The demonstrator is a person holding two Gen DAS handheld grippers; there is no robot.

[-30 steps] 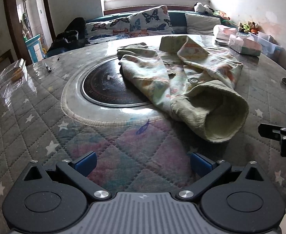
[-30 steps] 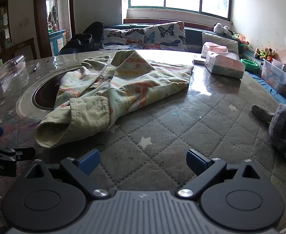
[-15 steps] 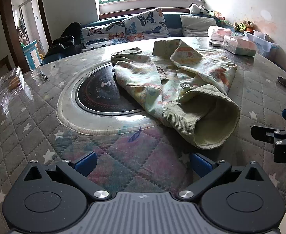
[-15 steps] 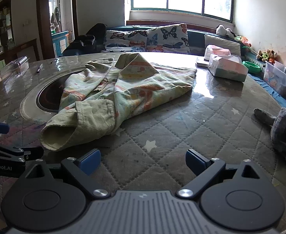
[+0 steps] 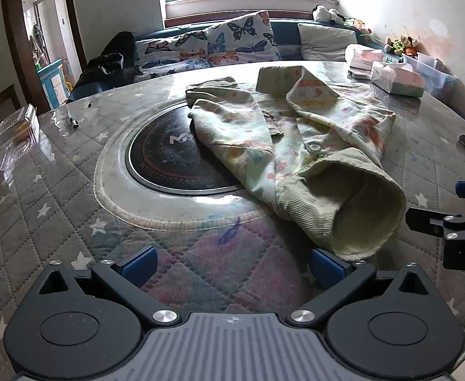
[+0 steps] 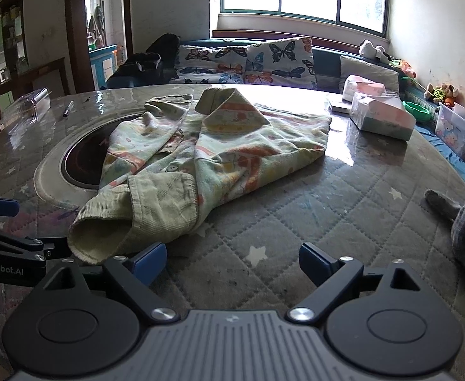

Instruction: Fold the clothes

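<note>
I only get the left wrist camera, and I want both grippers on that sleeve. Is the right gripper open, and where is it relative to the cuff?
Observer: The right gripper has its jaws wide open and empty. Its left pad sits close beside the cuff, at the cuff's right.
Operator: Is there anything on the table further right of it?
Observer: Yes, a grey knitted glove lies there, well apart from the jacket.
</note>
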